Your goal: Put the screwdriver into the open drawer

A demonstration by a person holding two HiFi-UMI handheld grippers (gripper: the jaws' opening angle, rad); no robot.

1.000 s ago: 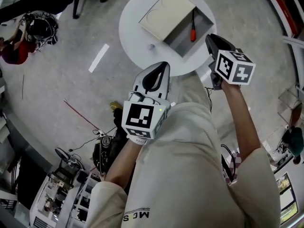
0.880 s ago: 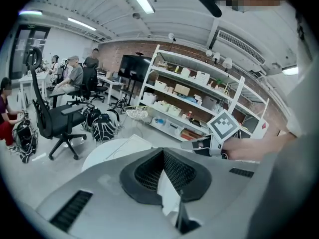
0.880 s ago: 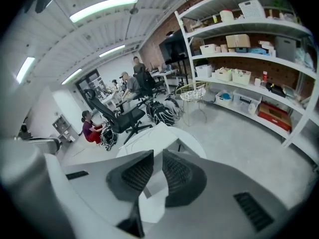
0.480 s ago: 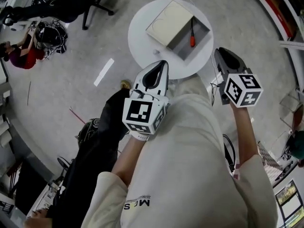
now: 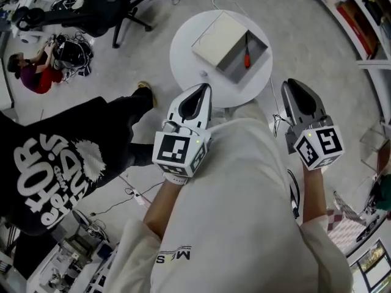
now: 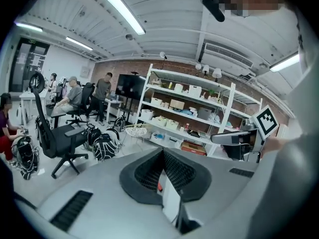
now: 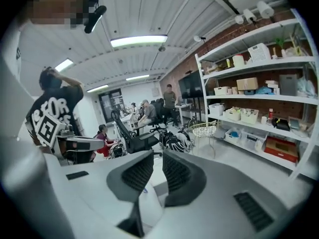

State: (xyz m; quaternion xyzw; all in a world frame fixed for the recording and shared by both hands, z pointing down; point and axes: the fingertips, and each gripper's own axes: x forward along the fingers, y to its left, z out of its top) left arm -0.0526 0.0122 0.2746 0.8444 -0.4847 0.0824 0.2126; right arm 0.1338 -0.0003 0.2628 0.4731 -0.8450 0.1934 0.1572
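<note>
Round table [image 5: 189,54] w/ screwdriver [image 5: 247,51] in drawer [image 5: 235,63]: head view.

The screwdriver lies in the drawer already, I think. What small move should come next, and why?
Probably none on the tool: the screwdriver lies inside the open drawer, and the left hand-held gripper and right hand-held gripper hold nothing. Perhaps just lower both.

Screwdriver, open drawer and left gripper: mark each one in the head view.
screwdriver [image 5: 246,58], head view, on its red handle.
open drawer [image 5: 233,66], head view, on its bare floor.
left gripper [image 5: 204,89], head view, between its fingertips.
</note>
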